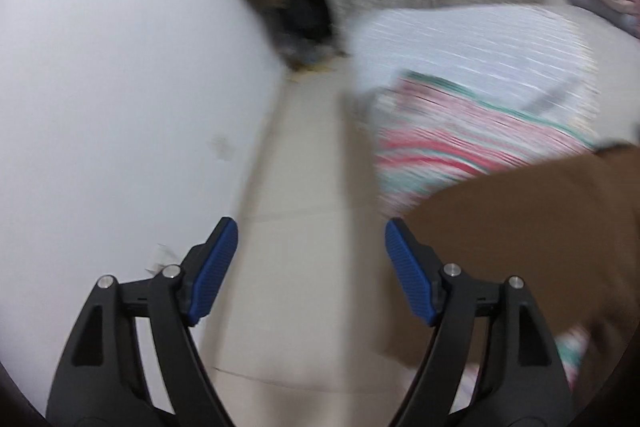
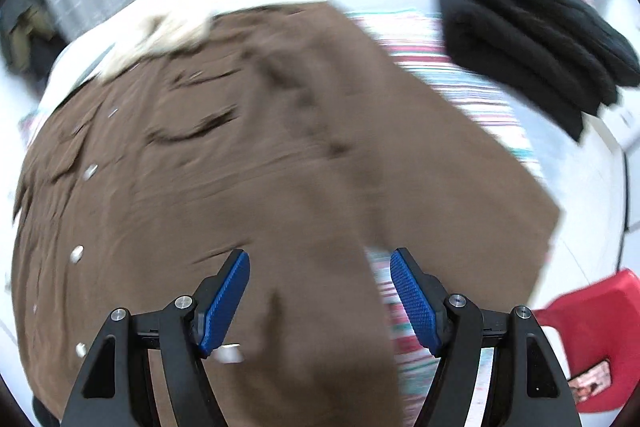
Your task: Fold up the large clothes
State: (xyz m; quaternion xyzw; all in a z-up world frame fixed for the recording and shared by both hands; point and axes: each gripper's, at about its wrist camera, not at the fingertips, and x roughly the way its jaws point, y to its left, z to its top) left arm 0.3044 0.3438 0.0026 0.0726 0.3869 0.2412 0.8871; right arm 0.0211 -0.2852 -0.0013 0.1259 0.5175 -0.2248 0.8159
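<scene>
One large brown garment (image 2: 224, 155) lies spread across a striped sheet (image 2: 452, 83) on what looks like a bed, and it fills most of the right wrist view. It appears partly folded: one edge runs straight and a flap seems laid over the body, though blur hides the detail. I judge further folds remain. Pale lining (image 2: 160, 35) shows at its far end, and small light buttons (image 2: 76, 253) run down one side. A black pile of folded clothes (image 2: 528, 39) sits near the far corner, apparently finished.

Only the right view shows that pile and a red stool (image 2: 592, 327). The left view shows only the garment's corner (image 1: 520, 227), a white wall (image 1: 120, 87) and pale floor (image 1: 304, 227).

Both the left gripper (image 1: 310, 267) and the right gripper (image 2: 320, 295) have jaws standing apart, gripping nothing.
</scene>
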